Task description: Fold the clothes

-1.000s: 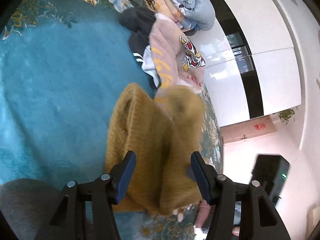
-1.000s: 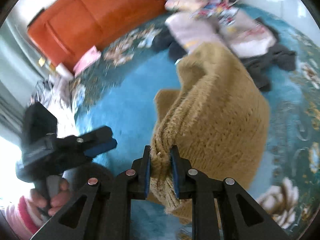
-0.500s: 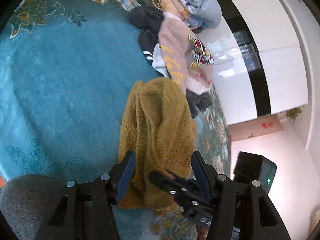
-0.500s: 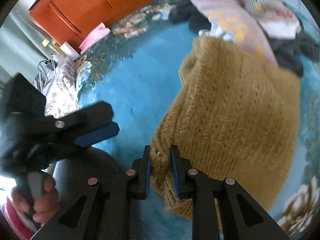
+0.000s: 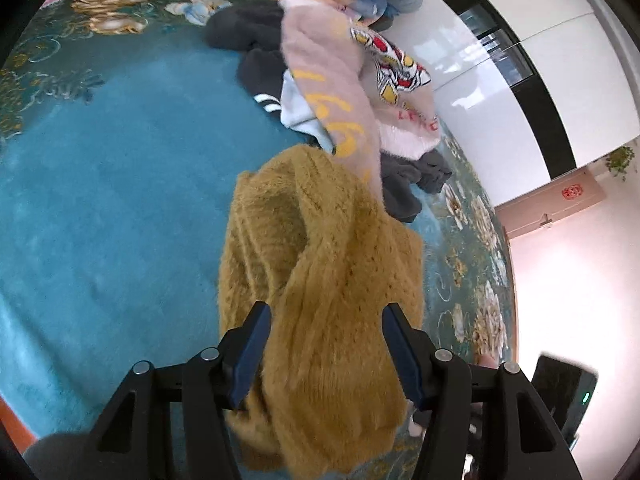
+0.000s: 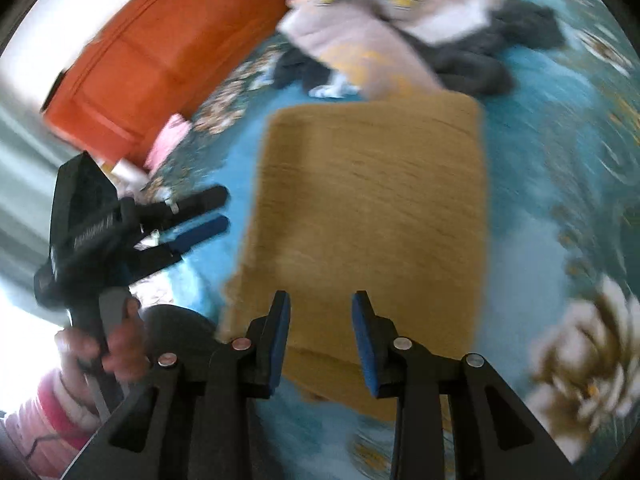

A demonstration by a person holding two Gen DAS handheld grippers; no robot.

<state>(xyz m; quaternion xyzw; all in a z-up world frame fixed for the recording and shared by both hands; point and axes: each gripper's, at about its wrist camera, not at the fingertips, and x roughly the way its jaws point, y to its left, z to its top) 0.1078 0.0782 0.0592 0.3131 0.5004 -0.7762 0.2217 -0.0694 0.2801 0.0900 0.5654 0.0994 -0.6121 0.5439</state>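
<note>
A: Where do we put the mustard sweater against the right gripper?

B: Straight ahead of it, flat on the teal blanket. Its long axis runs away from the jaws toward the clothes pile. The near hem lies under and between the pads, but they are opening and we see no pinch.

A: And the left gripper?

B: Jaws about half spread. In its own view the knit bunches between them, neither pad clearly pressing. From the right view it sits off the sweater's left edge.

A: Nearer hand?

B: We judge the right, at the hem.
</note>
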